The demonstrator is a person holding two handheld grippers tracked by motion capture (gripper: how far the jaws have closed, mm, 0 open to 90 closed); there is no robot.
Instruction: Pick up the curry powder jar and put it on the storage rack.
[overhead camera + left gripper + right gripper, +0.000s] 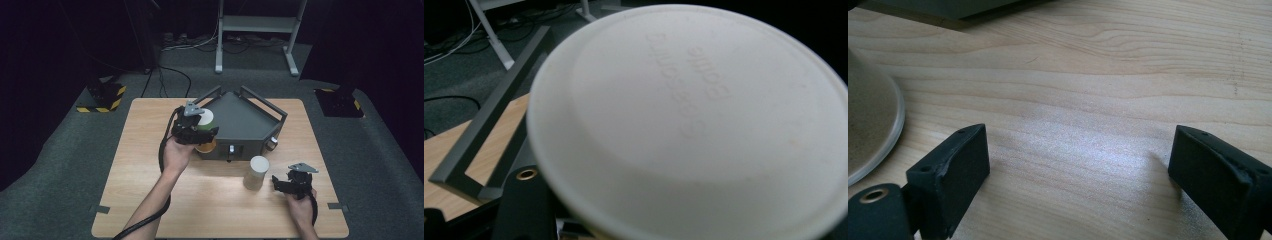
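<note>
A green canister with a white lid (204,120) is held above the table at the front left corner of a dark grey metal tray (250,117). My left gripper (196,131) is shut on it. Its white lid (689,125), with raised lettering, is very close in the left gripper view. An orange round thing (207,147) sits just under the canister, partly hidden. A beige canister (256,173) stands upright on the table in front of the tray. My right gripper (281,184) rests just right of it, open, its jaws wide apart over bare wood (1078,155).
The grey tray has raised rails (489,115) and a knob (271,143) on its front right. The wooden table (150,165) has bare room at left and front. The beige canister's base (868,125) lies left of the right jaws.
</note>
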